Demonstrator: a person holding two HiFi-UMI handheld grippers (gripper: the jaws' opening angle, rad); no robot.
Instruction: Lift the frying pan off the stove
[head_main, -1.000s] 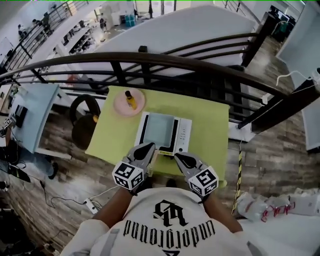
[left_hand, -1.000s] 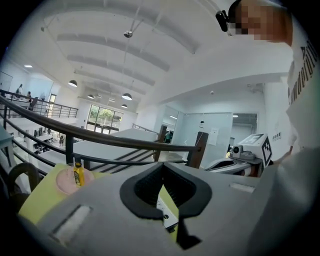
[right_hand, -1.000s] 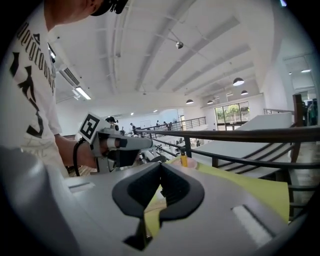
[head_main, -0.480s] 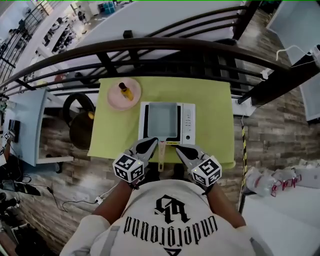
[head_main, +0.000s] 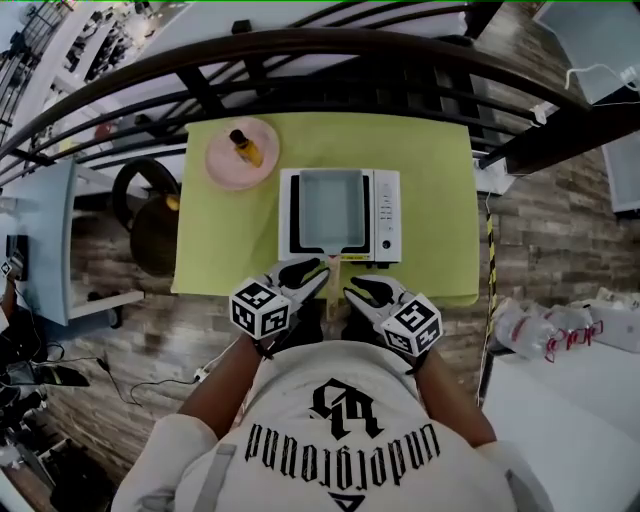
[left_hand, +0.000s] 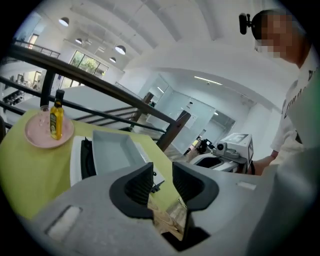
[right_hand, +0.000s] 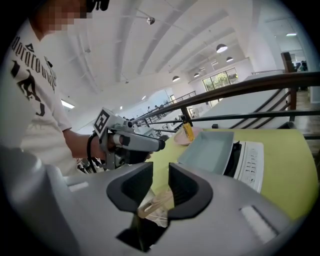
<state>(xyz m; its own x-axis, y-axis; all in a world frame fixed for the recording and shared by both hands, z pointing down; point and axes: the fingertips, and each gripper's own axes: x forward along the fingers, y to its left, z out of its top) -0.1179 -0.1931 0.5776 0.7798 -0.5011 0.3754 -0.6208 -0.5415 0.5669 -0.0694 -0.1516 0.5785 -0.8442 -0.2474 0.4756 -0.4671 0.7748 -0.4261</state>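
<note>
Frying pan (head_main: 332, 205) sits on the stove (head_main: 388, 215). My left claw (head_main: 312, 272) and right claw (head_main: 358, 292), just opening, gape narrowly, empty. The right gripper view, unlike the left, shows its handle (right_hand: 156, 202).

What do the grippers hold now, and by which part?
Nothing. The jaws of left gripper and right gripper have just been opening, pressing nothing; the pan handle lies close by.

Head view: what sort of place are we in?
Likely a mezzanine in an open office or lab, not a kitchen: dark railing, a lower floor beyond it, and a portable stove with a pan on a green table.
</note>
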